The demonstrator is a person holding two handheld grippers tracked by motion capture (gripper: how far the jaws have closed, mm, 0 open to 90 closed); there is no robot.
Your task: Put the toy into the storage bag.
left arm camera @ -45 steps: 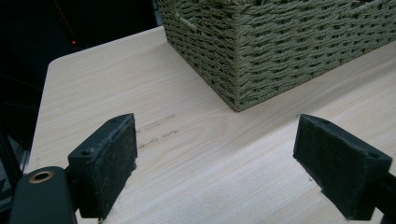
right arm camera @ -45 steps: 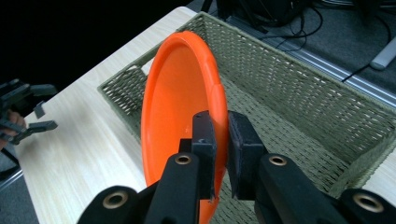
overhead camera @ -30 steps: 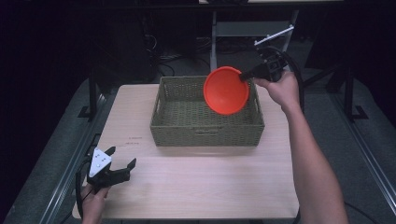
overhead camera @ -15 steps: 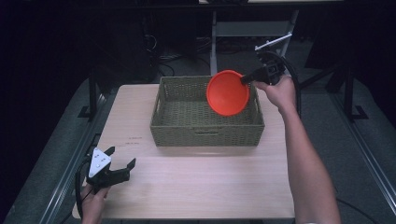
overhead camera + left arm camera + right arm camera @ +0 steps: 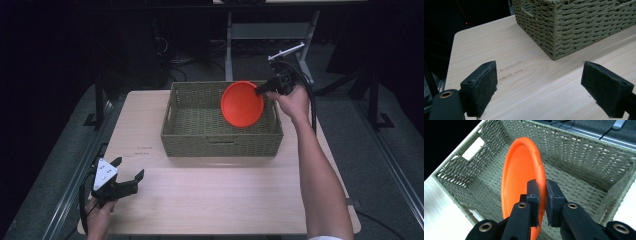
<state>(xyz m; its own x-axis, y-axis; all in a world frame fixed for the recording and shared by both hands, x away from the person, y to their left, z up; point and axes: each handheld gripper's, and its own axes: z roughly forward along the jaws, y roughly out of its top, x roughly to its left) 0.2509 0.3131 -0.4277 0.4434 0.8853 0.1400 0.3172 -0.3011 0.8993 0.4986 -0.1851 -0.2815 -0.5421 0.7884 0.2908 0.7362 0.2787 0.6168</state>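
High view: the right gripper point(image 5: 263, 89) is clenched on the rim of an orange plate point(image 5: 242, 104), which hangs tilted on edge over the right half of a woven basket point(image 5: 220, 145). The plate's hollow face looks toward the near left, and its lower edge dips below the basket's rim line as seen from above; whether it touches the basket floor cannot be told. The person's right hand point(image 5: 292, 102) is beside the basket's far right corner, with the forearm running back down the right side of the surface point(image 5: 215, 200).

In the right gripper view, the jaws pinch the plate's rim from both sides, one pad on the hollow face and one on the back. Around the plate point(image 5: 520, 182) lie the basket's woven walls point(image 5: 579, 157), with a handle cutout in the far wall at upper left.

The left gripper point(image 5: 127, 172) sits low at the near left corner of the surface, well apart from the basket, held by the left hand point(image 5: 97, 217). In the left gripper view its jaws stand wide and released with nothing between them, only bare wood, and a corner of the basket point(image 5: 574, 27) shows ahead.
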